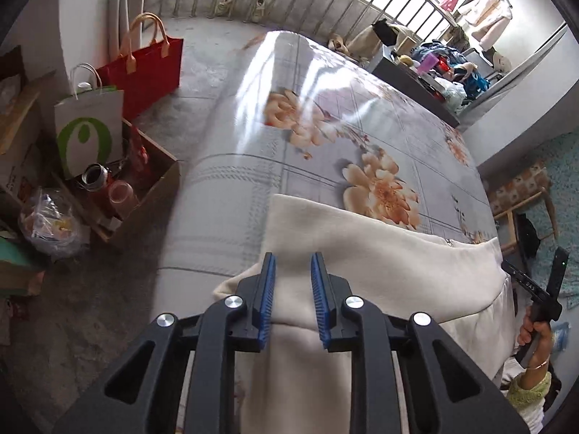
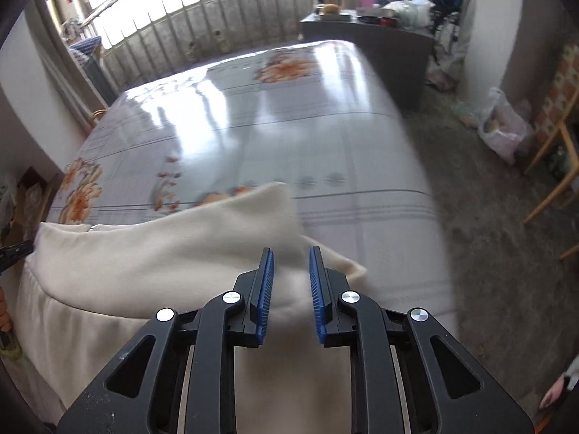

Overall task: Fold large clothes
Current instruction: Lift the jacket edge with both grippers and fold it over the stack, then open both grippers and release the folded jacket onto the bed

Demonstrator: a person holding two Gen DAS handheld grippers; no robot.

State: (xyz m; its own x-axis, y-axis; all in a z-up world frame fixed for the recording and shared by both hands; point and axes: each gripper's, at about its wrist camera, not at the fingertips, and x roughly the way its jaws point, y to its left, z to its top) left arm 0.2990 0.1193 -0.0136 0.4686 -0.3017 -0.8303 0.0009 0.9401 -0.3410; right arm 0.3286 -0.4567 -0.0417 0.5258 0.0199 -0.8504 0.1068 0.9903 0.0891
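Cream fleece, a large garment [image 1: 362,253], lies across the near edge of the bed [image 1: 325,115], its lower part hanging over the side toward us. We read this as the end of a fold: the cloth has been laid where the flowered sheet gives it flat support, with the folded edge running from 9 to 3 o'clock across both wrist views.

Our left gripper [image 1: 293,264] sits over the garment's left end, jaws a little apart. Cloth shows in the gap between the blue pads [image 1: 266,289], yet they do not press on it. Our right gripper [image 2: 289,256] does the same at the other end, pads [image 2: 262,289] parted with cream cloth [image 2: 163,253] loose between them. Both point steeply down, which suits setting the garment down, not carrying it.

At 3 o'clock in the left view we see the hand [image 1: 535,329] holding the other device. Shopping bags [image 1: 144,61] and a box of jars stand on the floor at 9 to 10 o'clock.

Much stays unclear. We cannot tell what kind of garment this is, though a small metal glint near its upper edge may be a zipper. How many layers lie folded is hidden, and the overhanging part is cut off by the gripper bodies. The far bed is blurred and glary.
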